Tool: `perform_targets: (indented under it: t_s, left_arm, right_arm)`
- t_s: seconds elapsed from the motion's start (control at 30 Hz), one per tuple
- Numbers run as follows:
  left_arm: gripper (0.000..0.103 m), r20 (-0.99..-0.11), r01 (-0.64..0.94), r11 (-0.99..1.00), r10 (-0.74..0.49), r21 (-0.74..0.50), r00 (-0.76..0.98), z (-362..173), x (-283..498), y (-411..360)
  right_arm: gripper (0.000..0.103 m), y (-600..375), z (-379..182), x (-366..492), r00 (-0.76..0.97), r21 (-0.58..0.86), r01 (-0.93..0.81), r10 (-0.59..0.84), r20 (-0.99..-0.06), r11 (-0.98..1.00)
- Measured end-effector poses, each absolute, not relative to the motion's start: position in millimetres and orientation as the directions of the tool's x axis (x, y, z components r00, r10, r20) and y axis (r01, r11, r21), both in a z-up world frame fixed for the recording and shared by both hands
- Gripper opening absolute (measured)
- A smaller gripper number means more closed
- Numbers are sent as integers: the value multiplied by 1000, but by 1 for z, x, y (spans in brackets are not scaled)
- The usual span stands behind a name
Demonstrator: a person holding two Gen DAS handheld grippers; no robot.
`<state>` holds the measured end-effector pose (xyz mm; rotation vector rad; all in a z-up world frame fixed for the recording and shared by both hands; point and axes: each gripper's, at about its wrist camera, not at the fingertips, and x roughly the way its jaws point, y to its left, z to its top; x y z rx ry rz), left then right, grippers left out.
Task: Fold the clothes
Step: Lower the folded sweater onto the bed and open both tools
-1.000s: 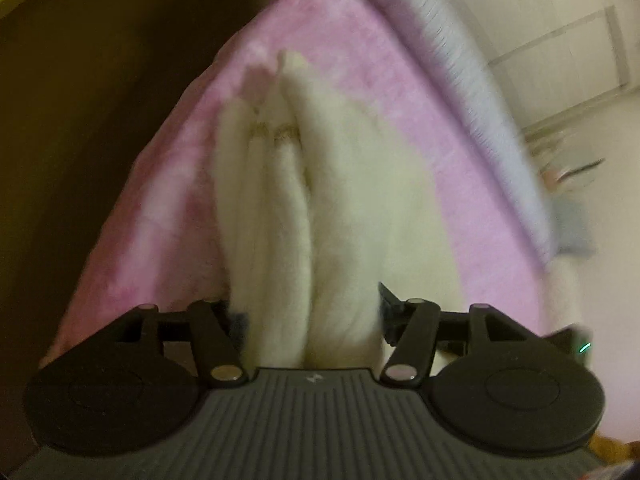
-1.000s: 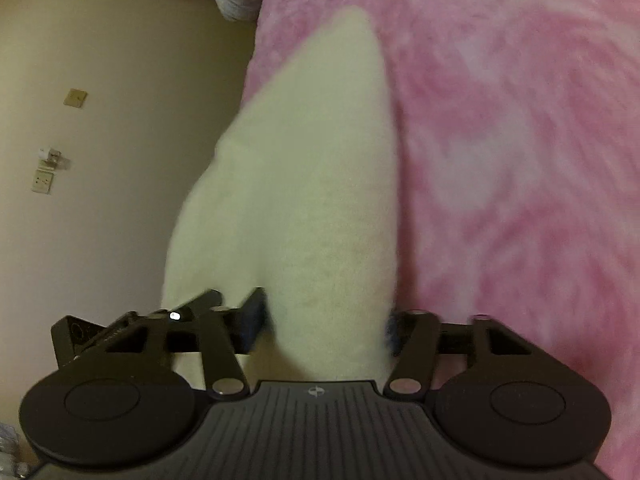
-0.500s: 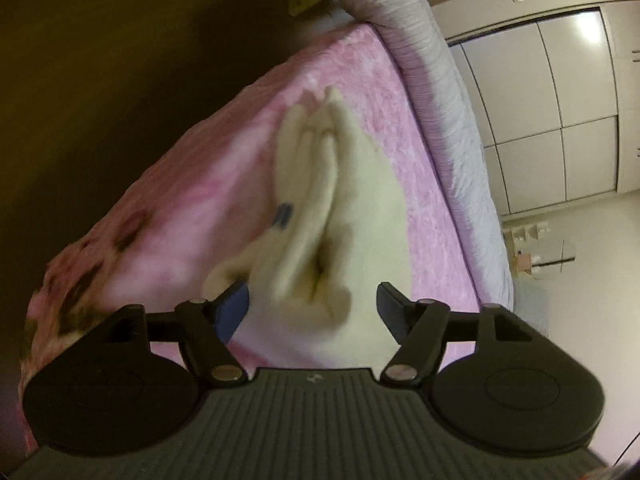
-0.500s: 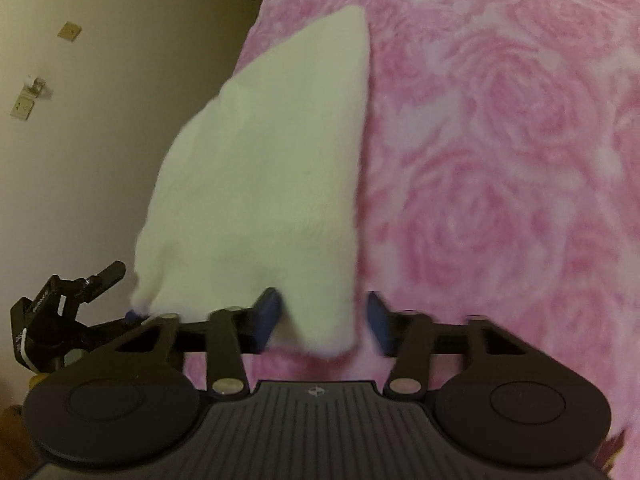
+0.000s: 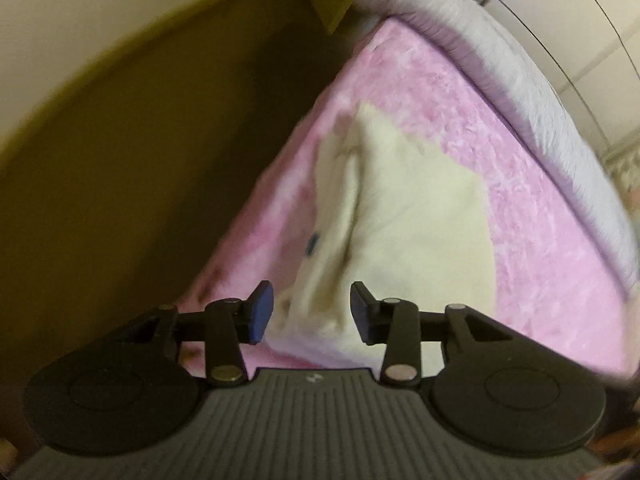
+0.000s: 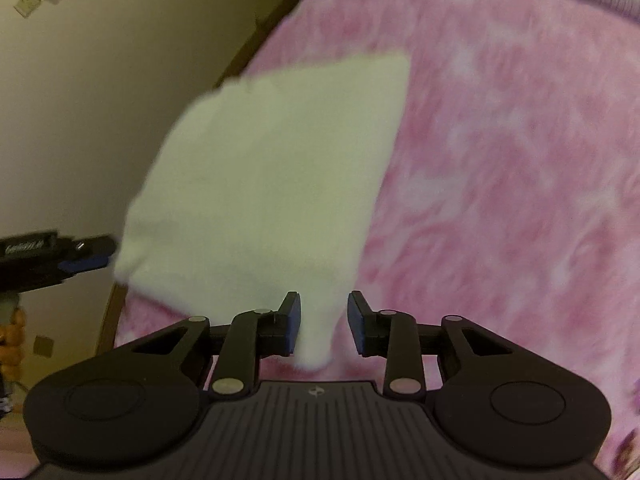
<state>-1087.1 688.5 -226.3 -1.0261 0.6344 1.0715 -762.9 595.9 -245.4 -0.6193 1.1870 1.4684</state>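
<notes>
I have both grippers over the bed, and the pink blanket (image 6: 500, 168) is my landmark. The cream fleece garment (image 6: 272, 168) lies on that blanket, near its left edge where the bed meets the wall. My right gripper (image 6: 323, 322) has its jaws standing apart, with a loose corner of the garment lying in the gap; I see a clear space on the right-hand side, so nothing is clamped. My left gripper (image 5: 312, 312) is likewise spread wide, its blue pads clear of the cloth, with the bunched near end of the garment (image 5: 400, 216) between and just beyond them. In the right wrist view the left gripper (image 6: 86, 256) shows at the garment's left corner, just beside it. A grey ribbed cover (image 5: 500, 64) runs along the blanket's far edge. Both views are blurred.
</notes>
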Motion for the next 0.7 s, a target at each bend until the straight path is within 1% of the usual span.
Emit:
perform_targets:
  t_s: [0.17, 0.23, 0.3, 0.33, 0.43, 0.5, 0.53, 0.7]
  left_arm:
    - [36, -832, -907, 203, 363, -369, 420, -229, -1054, 700]
    - [36, -843, -908, 226, 344, -353, 413, -238, -1042, 705]
    - [35, -876, -930, 211, 325, -301, 357, -259, -1038, 709]
    - [38, -879, -931, 192, 316, -310, 358, -269, -1040, 711]
    - [38, -880, -934, 155, 316, -321, 355, -274, -1042, 713]
    - [37, -891, -944, 158, 316, -288, 325, -267, -1036, 710]
    - [34, -895, -948, 157, 316, -277, 314, -262, -1033, 709]
    - [35, -898, -960, 110, 340, -256, 278, -221, -1028, 686]
  right_arm:
    - [31, 612, -245, -772, -250, 301, -953, 449, -858, 43]
    - [29, 616, -257, -783, -251, 289, -957, 440, -862, 19]
    - [30, 618, -267, -791, -230, 250, -968, 433, -871, -12]
    - [31, 618, -271, -794, -217, 227, -973, 433, -875, -30]
    - [34, 621, -279, -796, -219, 211, -975, 417, -882, -66]
    - [34, 628, -278, -793, -230, 218, -973, 388, -893, -74]
    - [34, 630, -274, -791, -237, 228, -971, 371, -898, -69]
    - [35, 615, -241, -769, -299, 307, -952, 304, -904, -25]
